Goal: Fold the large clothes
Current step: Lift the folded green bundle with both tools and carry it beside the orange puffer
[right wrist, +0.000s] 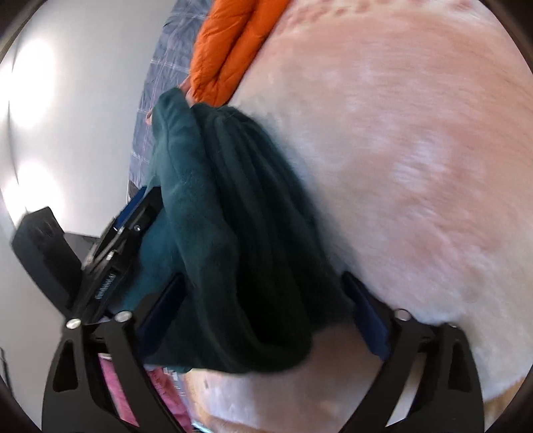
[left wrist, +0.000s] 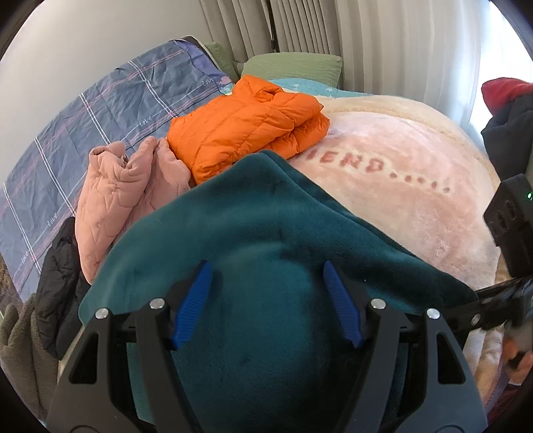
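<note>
Teal fleece garment is lying bunched on the pink plush blanket, filling both views. Left gripper is spread over it, pads apart. Right gripper is straddling its folds, jaws released wide. Orange jacket is sitting folded beyond.

White wall upper left; pale pleated curtains top centre, daylight at right. Bed with blue plaid sheet, green pillow.

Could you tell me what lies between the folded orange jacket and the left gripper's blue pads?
In the left wrist view, only the teal fleece garment fills that stretch, running from the orange jacket down between the left gripper pads.
</note>
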A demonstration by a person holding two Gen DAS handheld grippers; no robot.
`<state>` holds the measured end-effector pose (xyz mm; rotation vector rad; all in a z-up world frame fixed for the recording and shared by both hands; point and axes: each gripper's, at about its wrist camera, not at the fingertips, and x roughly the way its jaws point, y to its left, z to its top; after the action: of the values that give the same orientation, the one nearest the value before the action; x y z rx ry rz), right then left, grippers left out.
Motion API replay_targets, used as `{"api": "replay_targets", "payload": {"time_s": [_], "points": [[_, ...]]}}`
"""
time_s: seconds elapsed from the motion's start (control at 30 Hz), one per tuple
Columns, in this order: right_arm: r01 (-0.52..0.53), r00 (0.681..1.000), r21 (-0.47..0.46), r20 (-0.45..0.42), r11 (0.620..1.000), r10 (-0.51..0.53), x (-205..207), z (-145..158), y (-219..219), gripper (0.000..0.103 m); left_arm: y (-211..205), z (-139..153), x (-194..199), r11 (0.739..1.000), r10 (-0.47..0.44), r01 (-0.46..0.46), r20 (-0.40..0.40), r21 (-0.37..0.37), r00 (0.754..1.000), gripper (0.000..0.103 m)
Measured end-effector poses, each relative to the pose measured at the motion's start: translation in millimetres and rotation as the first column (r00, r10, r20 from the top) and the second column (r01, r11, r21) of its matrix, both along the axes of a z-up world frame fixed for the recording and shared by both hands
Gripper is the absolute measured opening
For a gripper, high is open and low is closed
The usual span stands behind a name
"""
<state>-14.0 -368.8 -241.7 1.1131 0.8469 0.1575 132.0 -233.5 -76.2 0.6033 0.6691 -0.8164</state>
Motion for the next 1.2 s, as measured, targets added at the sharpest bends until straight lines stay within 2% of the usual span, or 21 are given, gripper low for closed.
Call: {"api": "replay_targets", "payload": {"time_s": [0.1,0.17,0.2,0.27,0.33,0.4,0.5,0.53,0.57,0.6,0.63,0.7,0.77,0.9,1.0,1.03,1.1,1.17,1.2], "points": [[0.023,0.999,-0.055,0.029,0.998,-0.022,0,1,5,0.094,-1,0,-1,1.0,0.006,-0.006,0.002,-0.003,1.0,0.071],[0.038,0.998,-0.068,0.055,0.997,-0.034,-6,2,4,0.078,5,3,0,0.999,0.006,-0.006,-0.007,-0.04,1.0,0.073],[0.045,0.997,-0.055,0.071,0.997,-0.042,-12,1,1,0.074,11,6,0,0.997,0.01,-0.011,-0.015,-0.073,1.0,0.074],[0.053,0.995,-0.023,0.084,0.998,-0.051,-17,-4,-6,0.062,27,18,6,0.986,0.055,-0.061,-0.044,-0.155,0.998,0.082],[0.052,0.994,-0.005,0.095,0.999,-0.051,-20,-7,-10,0.061,55,33,16,0.952,0.109,-0.133,-0.104,-0.274,0.989,0.089],[0.048,0.994,-0.018,0.102,0.999,-0.046,-22,-7,-11,0.061,85,42,26,0.914,0.15,-0.191,-0.14,-0.357,0.979,0.096],[0.049,0.993,-0.044,0.109,0.998,-0.044,-20,-5,-7,0.062,125,36,50,0.879,0.247,-0.3,-0.185,-0.371,0.951,0.099],[0.048,0.993,-0.045,0.111,0.998,-0.042,-22,-4,-7,0.062,136,29,58,0.868,0.273,-0.34,-0.222,-0.363,0.936,0.099],[0.046,0.993,-0.045,0.113,0.998,-0.041,-21,-4,-7,0.062,152,16,71,0.845,0.298,-0.397,-0.299,-0.359,0.906,0.099],[0.046,0.992,-0.046,0.115,0.998,-0.041,-20,-4,-6,0.063,160,8,78,0.831,0.303,-0.423,-0.344,-0.36,0.888,0.099],[0.045,0.992,-0.049,0.116,0.998,-0.039,-20,-3,-5,0.063,171,-5,87,0.806,0.275,-0.448,-0.426,-0.387,0.862,0.101],[0.046,0.993,-0.064,0.113,0.997,-0.039,-23,-2,-5,0.064,183,-20,100,0.765,0.205,-0.475,-0.534,-0.436,0.82,0.101],[0.046,0.993,-0.069,0.109,0.997,-0.039,-22,-1,-5,0.065,183,-37,114,0.732,0.121,-0.5,-0.633,-0.463,0.765,0.101],[0.033,0.994,-0.063,0.11,0.997,-0.026,-18,-2,-4,0.07,169,-59,134,0.706,0.017,-0.503,-0.698,-0.498,0.716,0.101],[0.033,0.994,-0.061,0.102,0.998,-0.026,-13,-1,-1,0.078,159,-73,145,0.692,-0.024,-0.521,-0.737,-0.5,0.675,0.101],[0.029,0.995,-0.068,0.102,0.997,-0.022,-12,0,1,0.081,153,-78,147,0.689,-0.032,-0.525,-0.746,-0.499,0.666,0.101],[0.014,0.995,-0.1,0.1,0.995,-0.004,-7,3,5,0.081,148,-79,146,0.688,-0.04,-0.513,-0.733,-0.513,0.679,0.1],[0.01,0.993,-0.104,0.117,0.995,0.002,-7,7,6,0.061,148,-74,142,0.685,-0.043,-0.5,-0.714,-0.53,0.699,0.089],[0.014,0.991,-0.109,0.135,0.994,0.001,-10,12,5,0.057,149,-70,139,0.685,-0.035,-0.498,-0.706,-0.532,0.707,0.086]]}}
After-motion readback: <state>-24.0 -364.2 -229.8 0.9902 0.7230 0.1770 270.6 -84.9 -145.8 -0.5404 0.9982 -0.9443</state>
